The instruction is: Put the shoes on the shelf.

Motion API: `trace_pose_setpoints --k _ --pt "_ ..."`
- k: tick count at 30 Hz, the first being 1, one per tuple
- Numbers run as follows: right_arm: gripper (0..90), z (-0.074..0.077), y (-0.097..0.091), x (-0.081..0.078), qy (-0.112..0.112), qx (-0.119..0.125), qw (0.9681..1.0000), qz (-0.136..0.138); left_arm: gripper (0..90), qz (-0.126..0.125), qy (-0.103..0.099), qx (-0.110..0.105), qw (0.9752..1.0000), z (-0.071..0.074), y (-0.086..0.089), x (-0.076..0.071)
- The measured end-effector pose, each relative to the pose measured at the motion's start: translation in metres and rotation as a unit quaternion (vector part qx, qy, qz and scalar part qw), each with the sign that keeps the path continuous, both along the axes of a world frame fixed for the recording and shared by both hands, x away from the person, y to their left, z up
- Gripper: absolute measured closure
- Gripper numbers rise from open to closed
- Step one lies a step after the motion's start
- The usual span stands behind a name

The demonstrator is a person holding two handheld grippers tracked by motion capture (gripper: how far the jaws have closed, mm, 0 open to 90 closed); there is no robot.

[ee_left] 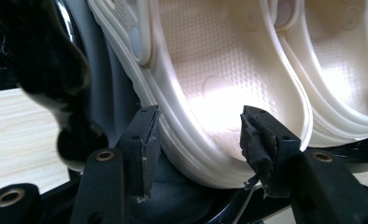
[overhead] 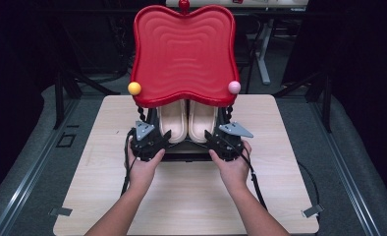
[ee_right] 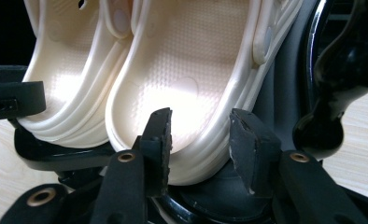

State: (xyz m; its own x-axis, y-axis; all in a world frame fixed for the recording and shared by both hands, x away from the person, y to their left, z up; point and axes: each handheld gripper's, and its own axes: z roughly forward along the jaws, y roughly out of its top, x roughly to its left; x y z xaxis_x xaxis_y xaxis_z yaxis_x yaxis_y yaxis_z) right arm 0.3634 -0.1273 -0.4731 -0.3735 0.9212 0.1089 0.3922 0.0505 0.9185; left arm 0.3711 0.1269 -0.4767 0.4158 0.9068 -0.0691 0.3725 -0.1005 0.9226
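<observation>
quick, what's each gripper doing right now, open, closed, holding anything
Left gripper: open, jaws astride the heel of the left cream clog, not clamped.
Right gripper: open, jaws astride the heel of the right cream clog, not clamped.

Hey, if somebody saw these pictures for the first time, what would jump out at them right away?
First the big red wavy-edged tray, standing tilted at the far middle of the wooden table, with a yellow ball and a pink ball at its lower corners. Next, two cream clogs side by side on the black stand beneath it. The left tool and right tool sit open at the clogs' heels.
</observation>
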Motion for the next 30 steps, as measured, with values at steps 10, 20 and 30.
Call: trace_pose_setpoints --k 10,20,30 --pt "58.8 -0.0023 0.0004 0.0039 -0.005 0.000 1.0000 0.000 49.7 0.004 0.002 0.011 0.9999 -0.0008 -0.0033 0.0026" --pt "61.2 -0.0002 -0.0003 0.0106 -0.008 -0.029 0.9994 0.020 53.7 -0.005 -0.001 0.034 0.9994 0.0010 -0.0032 0.0056" --pt "58.9 0.0001 0.0007 0.0079 -0.006 -0.020 0.9997 0.010 53.6 -0.004 0.004 0.026 0.9997 0.0014 -0.0014 0.0040"
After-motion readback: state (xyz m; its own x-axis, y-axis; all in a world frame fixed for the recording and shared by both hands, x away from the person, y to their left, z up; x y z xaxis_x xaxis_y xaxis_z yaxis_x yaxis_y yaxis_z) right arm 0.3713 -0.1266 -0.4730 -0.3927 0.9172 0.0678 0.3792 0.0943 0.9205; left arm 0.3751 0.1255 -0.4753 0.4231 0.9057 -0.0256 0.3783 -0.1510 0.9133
